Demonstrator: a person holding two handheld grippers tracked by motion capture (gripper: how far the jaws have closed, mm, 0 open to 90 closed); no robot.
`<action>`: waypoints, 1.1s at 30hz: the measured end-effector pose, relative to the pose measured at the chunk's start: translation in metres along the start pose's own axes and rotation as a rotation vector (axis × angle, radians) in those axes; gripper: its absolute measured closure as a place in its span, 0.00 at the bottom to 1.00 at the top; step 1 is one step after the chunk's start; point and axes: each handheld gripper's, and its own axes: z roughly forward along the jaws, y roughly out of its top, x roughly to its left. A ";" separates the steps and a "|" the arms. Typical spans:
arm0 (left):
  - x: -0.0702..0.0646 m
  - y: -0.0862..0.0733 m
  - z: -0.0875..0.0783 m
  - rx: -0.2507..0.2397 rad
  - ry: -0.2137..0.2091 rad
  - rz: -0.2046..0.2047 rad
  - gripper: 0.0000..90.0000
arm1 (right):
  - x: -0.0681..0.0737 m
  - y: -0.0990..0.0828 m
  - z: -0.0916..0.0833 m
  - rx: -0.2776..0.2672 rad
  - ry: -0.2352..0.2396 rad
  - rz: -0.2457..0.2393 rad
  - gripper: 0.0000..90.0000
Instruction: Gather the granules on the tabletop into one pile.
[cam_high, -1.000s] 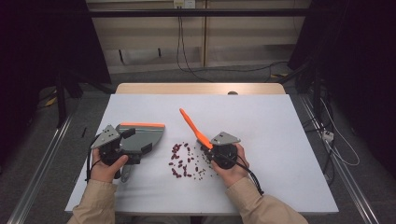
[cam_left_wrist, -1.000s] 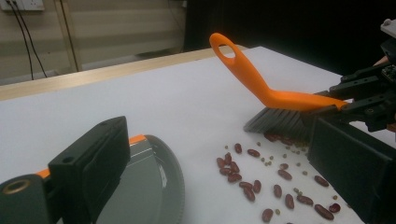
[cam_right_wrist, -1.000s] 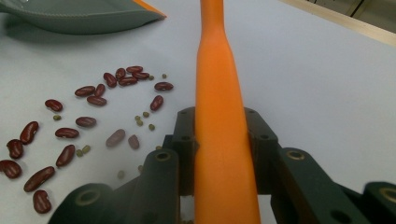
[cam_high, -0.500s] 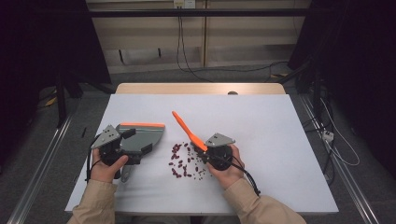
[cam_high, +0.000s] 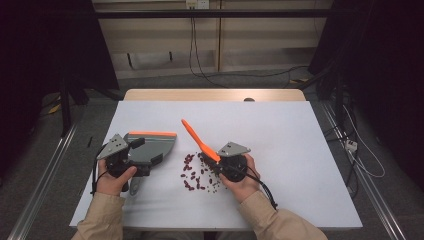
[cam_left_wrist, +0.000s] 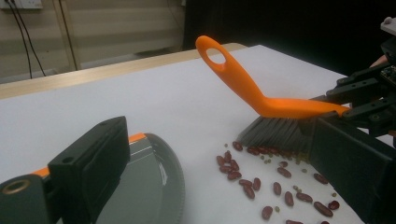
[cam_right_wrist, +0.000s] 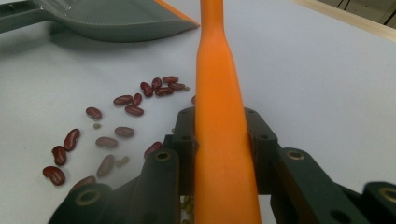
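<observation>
Desk, white-topped: holds a scatter of red beans, small green ones among them, between the two grippers. Left gripper: clenched on the handle of a grey dustpan, orange-lipped, resting flat just left of the beans. Right gripper: clamped on an orange brush, bristles down at the pile's right edge, handle angled up and away. Handling advice, as a judgement: keep the bristles low, sweep in short strokes toward the pan, press the pan's lip to the desk so no bean slips under.
</observation>
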 end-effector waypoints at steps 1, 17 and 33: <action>0.000 0.000 0.000 -0.001 0.001 -0.002 0.07 | -0.002 0.001 0.000 -0.004 -0.008 -0.017 0.79; 0.002 -0.001 -0.003 -0.002 0.011 -0.005 0.07 | -0.019 0.017 -0.022 -0.155 0.121 0.165 0.79; 0.007 -0.004 -0.015 -0.006 0.031 -0.007 0.06 | 0.047 0.011 0.008 -0.079 0.381 0.210 0.79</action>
